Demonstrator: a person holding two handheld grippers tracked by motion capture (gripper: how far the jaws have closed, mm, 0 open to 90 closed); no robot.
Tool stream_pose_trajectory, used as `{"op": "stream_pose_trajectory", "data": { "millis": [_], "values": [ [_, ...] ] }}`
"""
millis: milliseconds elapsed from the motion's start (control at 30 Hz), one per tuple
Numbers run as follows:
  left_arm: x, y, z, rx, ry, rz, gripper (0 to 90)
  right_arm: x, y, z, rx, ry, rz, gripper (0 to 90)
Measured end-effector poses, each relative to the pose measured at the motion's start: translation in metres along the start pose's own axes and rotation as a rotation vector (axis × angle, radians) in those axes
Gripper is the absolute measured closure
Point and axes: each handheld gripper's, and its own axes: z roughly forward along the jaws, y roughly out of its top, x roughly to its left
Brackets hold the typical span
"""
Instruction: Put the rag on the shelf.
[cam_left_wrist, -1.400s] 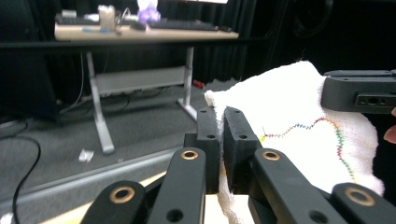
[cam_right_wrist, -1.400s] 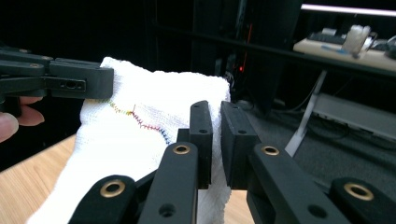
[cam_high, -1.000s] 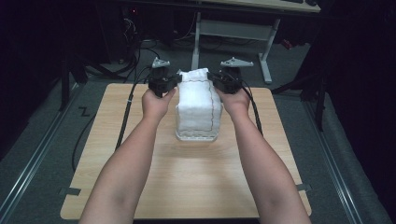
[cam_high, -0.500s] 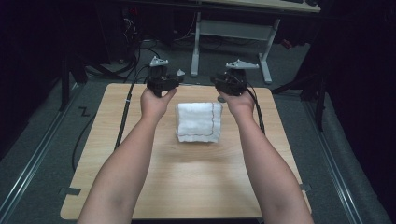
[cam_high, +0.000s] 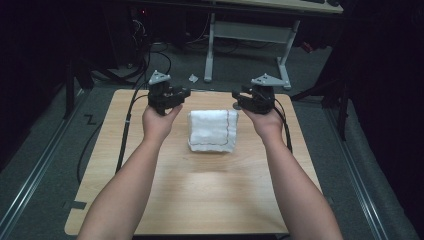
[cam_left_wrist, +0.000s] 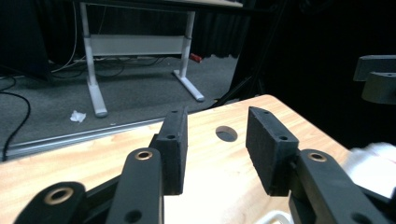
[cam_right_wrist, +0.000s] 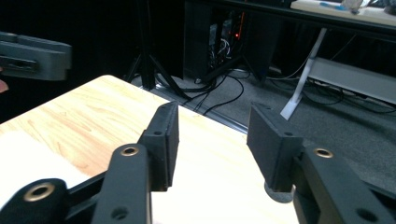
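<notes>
A light wood-grain table (cam_high: 200, 190) is sitting in a dark room, with grey carpet, cables and a white-legged desk (cam_high: 247, 30) lying beyond its far edge. In the left gripper view, the left gripper (cam_left_wrist: 217, 149) is holding its two black jaws wide apart with nothing between them; the flat, matte, block-shaped pads (cam_left_wrist: 175, 149) are hanging over bare wood near a round hole (cam_left_wrist: 226, 134) in the tabletop. In the right gripper view, the right gripper (cam_right_wrist: 212, 147) is likewise standing wide open and gripping nothing, its pads (cam_right_wrist: 275, 147) hovering over the table's far edge. From the high view, both grippers are being held in the person's hands, the left hand (cam_high: 159, 122) and the right hand (cam_high: 266, 122), each topped by a grey three-cornered plate and trailing a black cable. Between them, a folded white towel (cam_high: 212, 131) is lying flat on the table, soft and finely textured, roughly rectangular, with a thin dark stitched line running along its edges. The left gripper is sitting just left of the towel's far corner, the right gripper just right of it, neither touching the towel.
</notes>
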Motion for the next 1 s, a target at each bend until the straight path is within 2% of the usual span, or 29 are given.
{"op": "stream_pose_trajectory", "data": {
  "millis": [100,300,500,567,700,800,867,900,967,1000],
  "values": [
    [-0.001,-0.016,-0.018,-0.01,0.011,0.032,57.9,0.0,-0.011,-0.016,-0.017,0.003,-0.004,50.6],
    [-0.006,-0.061,-0.056,-0.013,0.009,0.053,56.4,0.007,-0.045,-0.052,-0.045,0.006,-0.004,48.4],
    [-0.011,-0.113,-0.085,0.032,-0.015,0.045,55.1,0.024,-0.094,-0.078,0.005,0.005,-0.025,47.3],
    [-0.013,-0.13,-0.094,0.055,-0.024,0.032,54.7,0.031,-0.112,-0.083,0.027,-0.014,-0.039,46.5],
    [-0.019,-0.166,-0.113,0.106,-0.047,0.005,53.9,0.045,-0.146,-0.088,0.091,-0.015,-0.057,45.6],
    [-0.027,-0.191,-0.124,0.165,-0.05,0.021,53.1,0.054,-0.167,-0.091,0.136,0.007,-0.037,44.9],
    [-0.036,-0.204,-0.126,0.216,-0.073,0.008,53.1,0.058,-0.181,-0.094,0.151,0.017,-0.018,44.0],
    [-0.043,-0.208,-0.125,0.243,-0.09,0.014,52.6,0.061,-0.19,-0.097,0.149,0.016,-0.012,43.8],
    [-0.057,-0.212,-0.12,0.282,-0.106,0.07,51.5,0.067,-0.213,-0.102,0.126,0.017,-0.002,47.4],
    [-0.063,-0.212,-0.117,0.287,-0.107,0.101,51.4,0.069,-0.219,-0.1,0.166,0.051,-0.001,45.2]
  ]
}}
